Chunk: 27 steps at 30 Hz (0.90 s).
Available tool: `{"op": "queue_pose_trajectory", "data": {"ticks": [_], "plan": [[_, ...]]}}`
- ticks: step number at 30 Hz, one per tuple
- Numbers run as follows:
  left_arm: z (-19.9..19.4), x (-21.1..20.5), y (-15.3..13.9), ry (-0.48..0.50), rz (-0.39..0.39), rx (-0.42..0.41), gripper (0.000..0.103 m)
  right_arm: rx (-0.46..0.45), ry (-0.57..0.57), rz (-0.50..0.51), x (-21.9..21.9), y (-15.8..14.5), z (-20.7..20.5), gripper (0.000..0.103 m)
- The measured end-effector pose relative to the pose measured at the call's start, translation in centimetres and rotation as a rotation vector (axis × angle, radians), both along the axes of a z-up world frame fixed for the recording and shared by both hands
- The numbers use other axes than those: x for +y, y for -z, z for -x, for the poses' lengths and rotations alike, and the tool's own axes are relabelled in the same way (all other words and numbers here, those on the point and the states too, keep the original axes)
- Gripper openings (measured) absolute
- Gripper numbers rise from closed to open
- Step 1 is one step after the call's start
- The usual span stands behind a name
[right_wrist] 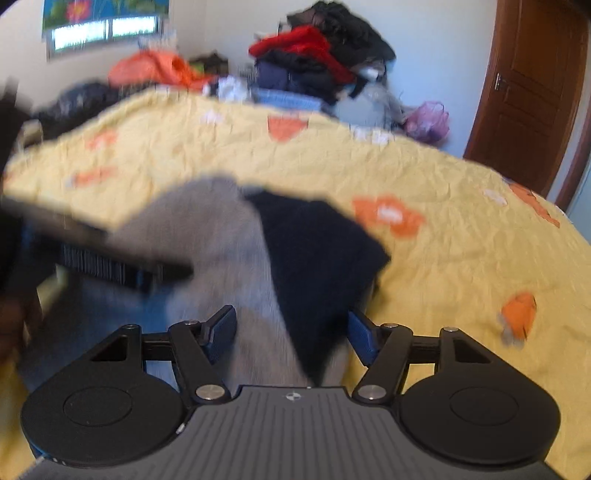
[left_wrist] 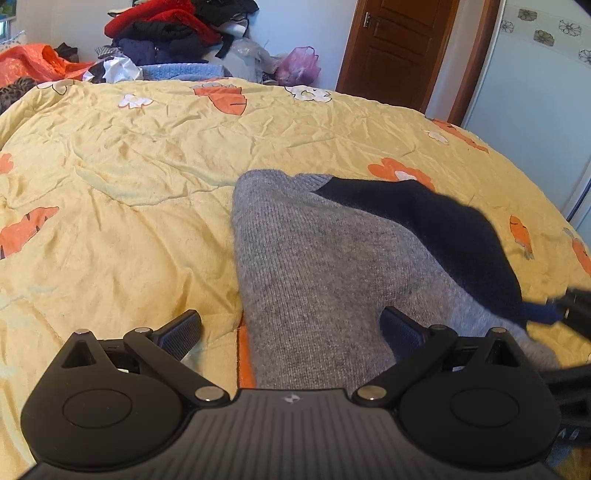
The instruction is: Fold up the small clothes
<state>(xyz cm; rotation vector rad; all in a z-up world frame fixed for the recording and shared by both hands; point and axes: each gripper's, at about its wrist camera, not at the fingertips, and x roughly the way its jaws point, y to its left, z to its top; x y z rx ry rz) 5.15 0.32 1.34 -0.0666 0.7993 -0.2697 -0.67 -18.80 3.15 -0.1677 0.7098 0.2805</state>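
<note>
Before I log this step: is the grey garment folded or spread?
Partly folded: the grey garment lies narrow, its navy part lapped over.

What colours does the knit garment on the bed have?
The garment is grey with a black sleeve part, clearest in the left wrist view.

You face a bed under a wrinkled yellow quilt printed with orange carrots. Beyond the quilt's far edge, a heap of red and dark clothes leans on a pale wall. Right of the heap: pink plastic bag, then a brown wooden door. Left of the heap, a bright window.
</note>
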Motion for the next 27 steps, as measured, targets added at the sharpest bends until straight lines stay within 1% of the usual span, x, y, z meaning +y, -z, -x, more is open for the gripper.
{"op": "queue_pose_trajectory", "data": {"ticks": [1, 3, 5, 7, 9, 13, 15, 16, 17, 18, 19, 20, 21, 22, 23, 24, 25, 27], "plan": [[0.2, 0.0, 0.0, -0.004, -0.001, -0.004, 0.103, -0.010, 0.012, -0.024, -0.5, 0.4, 0.6, 0.063], [0.4, 0.0, 0.0, -0.022, 0.012, 0.007, 0.103, -0.022, 0.014, -0.034, -1.1, 0.7, 1.6, 0.064], [0.7, -0.1, -0.3, -0.039, 0.000, 0.004, 0.103, -0.005, 0.017, -0.054, -1.5, 0.3, 1.8, 0.065], [1.7, 0.5, -1.3, -0.083, 0.033, 0.001, 0.103, -0.005, 0.018, -0.046, -1.7, -0.6, 2.4, 0.066], [3.4, 1.0, -2.4, -0.103, 0.068, -0.030, 0.103, -0.043, 0.006, -0.051, -2.0, -1.4, 3.9, 0.067], [7.9, 1.8, -3.4, -0.061, 0.225, -0.053, 0.103, -0.083, -0.034, -0.022, -2.0, -1.9, 5.8, 0.068], [10.0, 2.0, -2.9, -0.012, 0.324, -0.038, 0.103, -0.107, -0.041, 0.014, -2.1, -1.8, 6.5, 0.070], [10.8, 2.0, -2.6, 0.016, 0.360, -0.030, 0.103, -0.101, -0.044, 0.001, -2.4, -1.7, 6.7, 0.070], [11.4, 2.0, -2.2, 0.017, 0.360, -0.036, 0.103, -0.089, -0.047, -0.038, -2.9, -1.6, 6.8, 0.070], [11.8, 1.9, -1.9, 0.013, 0.327, -0.038, 0.103, -0.072, -0.048, -0.080, -3.5, -1.6, 7.0, 0.070], [11.7, 1.8, -1.3, 0.027, 0.295, -0.025, 0.103, -0.054, -0.052, -0.112, -3.9, -1.4, 7.1, 0.070], [11.6, 1.9, -0.7, 0.030, 0.276, -0.010, 0.103, -0.045, -0.060, -0.131, -4.1, -1.2, 7.2, 0.070], [11.5, 2.0, 0.0, 0.013, 0.228, 0.005, 0.103, -0.042, -0.068, -0.143, -4.1, -0.9, 7.5, 0.067], [11.5, 1.8, 0.4, 0.030, 0.165, 0.002, 0.103, -0.034, -0.077, -0.148, -3.9, -0.6, 7.6, 0.055], [11.8, 1.4, 0.5, 0.060, 0.079, -0.018, 0.103, -0.020, -0.073, -0.137, -3.7, -0.2, 7.6, 0.036], [12.0, 1.0, 0.6, 0.066, 0.003, -0.034, 0.103, -0.013, -0.070, -0.115, -3.3, 0.3, 7.7, 0.034], [12.1, 0.7, 0.5, 0.063, -0.037, -0.029, 0.103, -0.019, -0.077, -0.100, -3.2, 0.7, 8.0, 0.034], [11.9, 1.1, -0.3, 0.051, -0.058, -0.006, 0.103, -0.026, -0.058, -0.114, -3.3, 0.8, 8.6, 0.034]]}}
